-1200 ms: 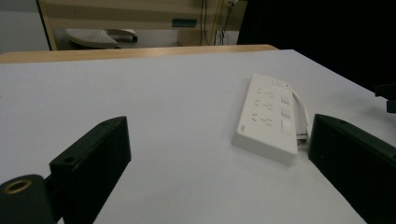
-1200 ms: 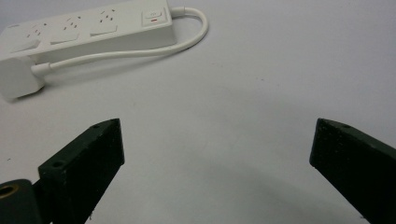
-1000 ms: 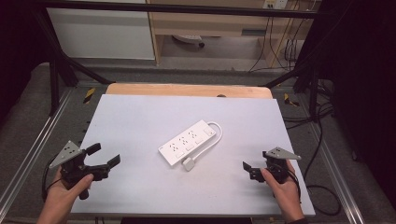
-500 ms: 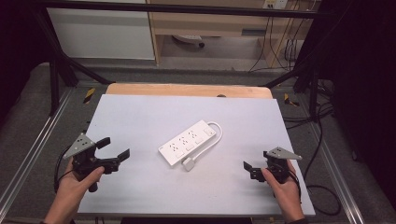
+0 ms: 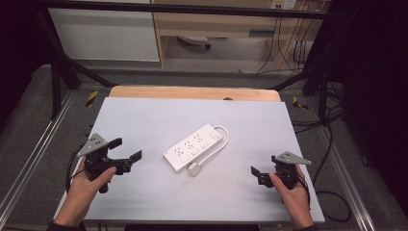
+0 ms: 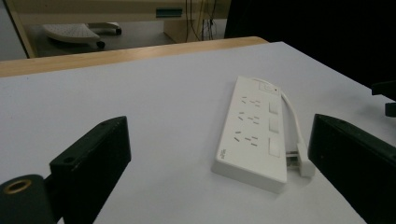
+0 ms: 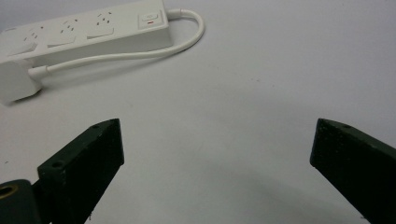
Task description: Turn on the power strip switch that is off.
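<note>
So there's a white power strip (image 5: 195, 147) lying flat mid-table (image 5: 144, 115), angled, its cord (image 5: 222, 139) looping back to the plug (image 5: 194, 169) beside its near end. Left gripper (image 5: 126, 153) sits by the left edge, jaws spread wide, holding nothing. Right gripper (image 5: 257, 175) near the front-right corner, jaws also apart and empty.
</note>
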Demonstrator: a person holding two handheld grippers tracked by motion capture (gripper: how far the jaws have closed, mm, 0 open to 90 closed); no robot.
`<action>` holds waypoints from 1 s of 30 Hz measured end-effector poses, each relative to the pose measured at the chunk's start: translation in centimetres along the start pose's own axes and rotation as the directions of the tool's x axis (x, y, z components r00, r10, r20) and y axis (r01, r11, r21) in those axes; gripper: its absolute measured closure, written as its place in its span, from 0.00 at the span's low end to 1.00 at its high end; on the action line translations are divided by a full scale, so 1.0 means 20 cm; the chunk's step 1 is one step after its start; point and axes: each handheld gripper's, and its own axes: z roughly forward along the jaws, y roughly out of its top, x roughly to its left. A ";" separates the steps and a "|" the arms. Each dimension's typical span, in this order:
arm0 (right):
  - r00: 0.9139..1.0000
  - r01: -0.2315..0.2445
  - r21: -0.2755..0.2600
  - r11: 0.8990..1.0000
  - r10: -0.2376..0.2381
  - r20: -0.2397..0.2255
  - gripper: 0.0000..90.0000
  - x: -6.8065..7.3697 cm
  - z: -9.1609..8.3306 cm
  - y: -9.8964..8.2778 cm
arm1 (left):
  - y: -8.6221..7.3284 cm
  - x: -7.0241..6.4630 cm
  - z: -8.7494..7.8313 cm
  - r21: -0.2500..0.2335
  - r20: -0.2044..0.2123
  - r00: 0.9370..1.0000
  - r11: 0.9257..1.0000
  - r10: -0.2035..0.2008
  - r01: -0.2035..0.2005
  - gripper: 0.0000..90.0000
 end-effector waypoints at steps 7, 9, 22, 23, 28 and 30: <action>1.000 0.000 -0.003 1.000 0.000 0.000 0.04 0.00 0.00 0.00 | 0.02 -0.02 0.07 0.021 0.017 1.000 1.000 0.007 -0.008 0.07; 1.000 0.000 -0.003 1.000 0.000 0.000 0.04 0.00 0.00 0.00 | 0.02 -0.03 0.09 0.026 0.021 1.000 1.000 0.009 -0.009 0.07; 1.000 -0.006 -0.007 1.000 0.006 0.001 0.04 0.00 -0.01 0.00 | 0.07 -0.09 0.20 0.051 0.049 0.998 0.998 0.029 -0.031 0.07; 1.000 -0.006 -0.008 1.000 0.006 0.001 0.04 0.00 -0.01 0.00 | 0.07 -0.09 0.21 0.053 0.051 0.998 0.998 0.033 -0.035 0.08; 1.000 -0.009 -0.008 1.000 0.009 -0.001 0.04 0.00 -0.01 0.00 | 0.08 -0.11 0.24 0.061 0.061 0.998 0.998 0.032 -0.036 0.08; 1.000 -0.008 -0.008 1.000 0.008 -0.001 0.04 0.00 -0.01 0.00 | 0.08 -0.12 0.26 0.065 0.064 0.997 0.997 0.036 -0.040 0.08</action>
